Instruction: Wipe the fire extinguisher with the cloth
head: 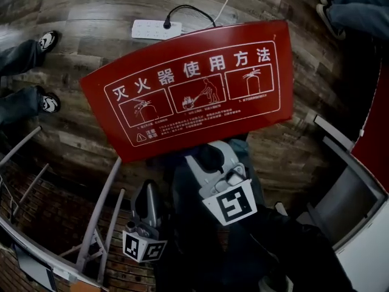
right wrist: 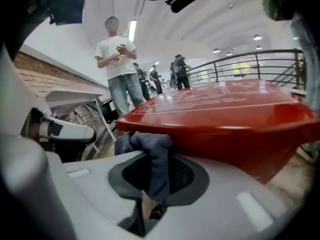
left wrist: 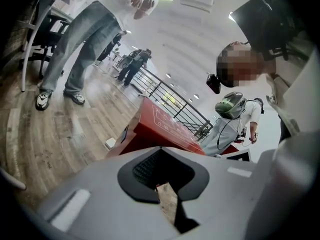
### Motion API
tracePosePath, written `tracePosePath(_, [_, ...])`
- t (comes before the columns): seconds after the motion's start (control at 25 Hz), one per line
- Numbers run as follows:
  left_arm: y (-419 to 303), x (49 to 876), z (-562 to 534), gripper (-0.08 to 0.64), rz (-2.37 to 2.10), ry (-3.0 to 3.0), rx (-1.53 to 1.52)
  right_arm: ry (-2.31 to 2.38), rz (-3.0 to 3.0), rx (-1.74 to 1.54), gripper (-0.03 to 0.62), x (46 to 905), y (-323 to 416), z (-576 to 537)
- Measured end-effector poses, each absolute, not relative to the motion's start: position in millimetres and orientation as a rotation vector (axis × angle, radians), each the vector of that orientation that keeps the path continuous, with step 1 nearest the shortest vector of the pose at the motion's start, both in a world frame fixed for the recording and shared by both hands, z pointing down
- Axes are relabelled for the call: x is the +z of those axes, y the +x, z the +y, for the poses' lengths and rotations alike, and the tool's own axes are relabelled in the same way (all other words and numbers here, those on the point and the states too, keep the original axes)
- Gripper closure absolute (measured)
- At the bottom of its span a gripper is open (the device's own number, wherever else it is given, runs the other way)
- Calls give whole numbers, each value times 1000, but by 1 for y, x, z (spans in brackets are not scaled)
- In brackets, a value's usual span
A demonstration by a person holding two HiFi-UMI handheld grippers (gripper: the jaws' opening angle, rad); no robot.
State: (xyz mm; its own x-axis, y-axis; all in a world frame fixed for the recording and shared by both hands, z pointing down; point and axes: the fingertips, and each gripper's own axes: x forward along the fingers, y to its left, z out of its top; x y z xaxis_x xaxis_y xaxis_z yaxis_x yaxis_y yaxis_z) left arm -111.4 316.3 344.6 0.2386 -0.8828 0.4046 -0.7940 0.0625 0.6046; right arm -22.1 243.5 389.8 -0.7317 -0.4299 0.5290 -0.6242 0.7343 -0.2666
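Right hand-held gripper (right wrist: pixel 156 186) clamps a bunched dark-blue cloth (right wrist: pixel 149 151) at the near edge of the red fire-extinguisher box (head: pixel 194 87), which stands on the wooden floor (head: pixel 79 35). The extinguisher itself is not in view. A good wipe likely means pressing the cloth flat and drawing overlapping passes. Both grippers tilt gently downward toward the box. The left hand-held gripper (left wrist: pixel 162 181), a narrow slit apart and empty, sits nearer the person.
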Motion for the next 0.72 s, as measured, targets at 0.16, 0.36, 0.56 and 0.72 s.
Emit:
tracePosePath(0.16, [-102,346,319,555,-1552,1717,-179,1219,-2320,922,518,392,64,226])
tracePosePath(0.36, [-91,346,314,555,-1530,1739,-174,1466,-2185,958,520,396,141,207])
tracePosePath(0.56, [-89,344,308,555,-1531,1753,-149,1391,-2211,1141,522,403,91,218])
tracePosePath(0.72, [-96,339,303,555,-1539,1761,-120,1132,-2321,1232,522,400,9,239])
